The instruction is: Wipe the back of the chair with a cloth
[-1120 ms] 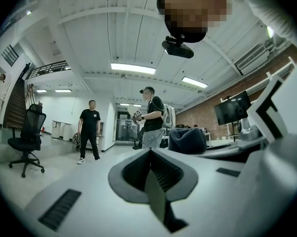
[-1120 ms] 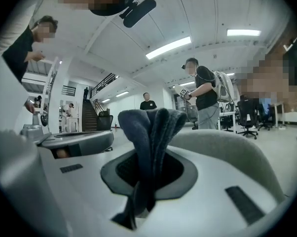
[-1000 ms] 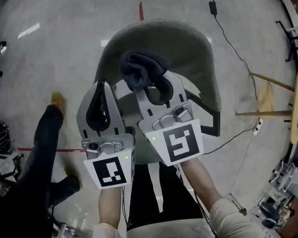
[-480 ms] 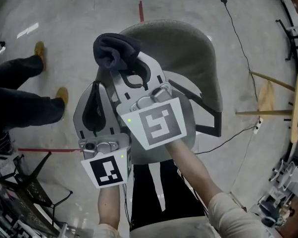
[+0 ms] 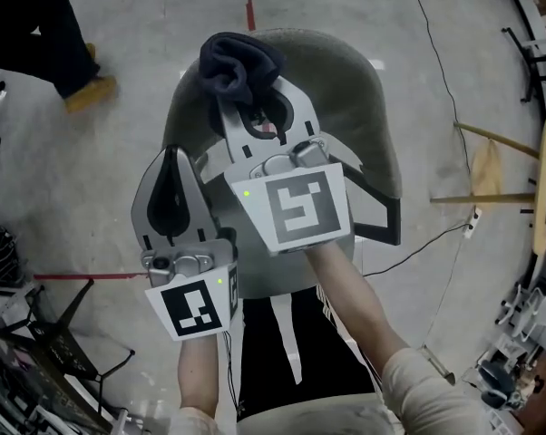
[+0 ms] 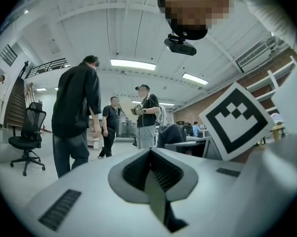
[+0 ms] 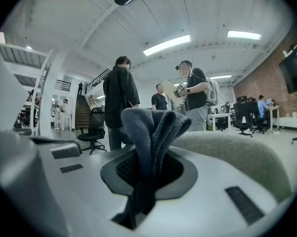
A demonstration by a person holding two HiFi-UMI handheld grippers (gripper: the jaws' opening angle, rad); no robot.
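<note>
A grey padded chair (image 5: 346,89) stands right in front of me, its curved back (image 7: 237,154) nearest. My right gripper (image 5: 259,107) is shut on a dark blue cloth (image 5: 239,62), which bunches out past the jaw tips against the upper left part of the chair back. In the right gripper view the cloth (image 7: 151,132) stands up folded between the closed jaws (image 7: 143,177). My left gripper (image 5: 170,166) hovers lower left of the chair back, jaws closed together with nothing between them; the left gripper view shows its jaws (image 6: 151,174) pressed shut.
A person's dark trouser leg and tan shoe (image 5: 82,89) are on the concrete floor at upper left. A black cable (image 5: 436,71) trails across the floor at right, beside a wooden stool (image 5: 500,170). Several people (image 7: 121,102) and an office chair (image 6: 27,137) stand further off.
My right gripper with the cloth swung left, then back right and further up along the top of the chair back. The left gripper hardly moved. The bystander walked from lower left to upper left.
</note>
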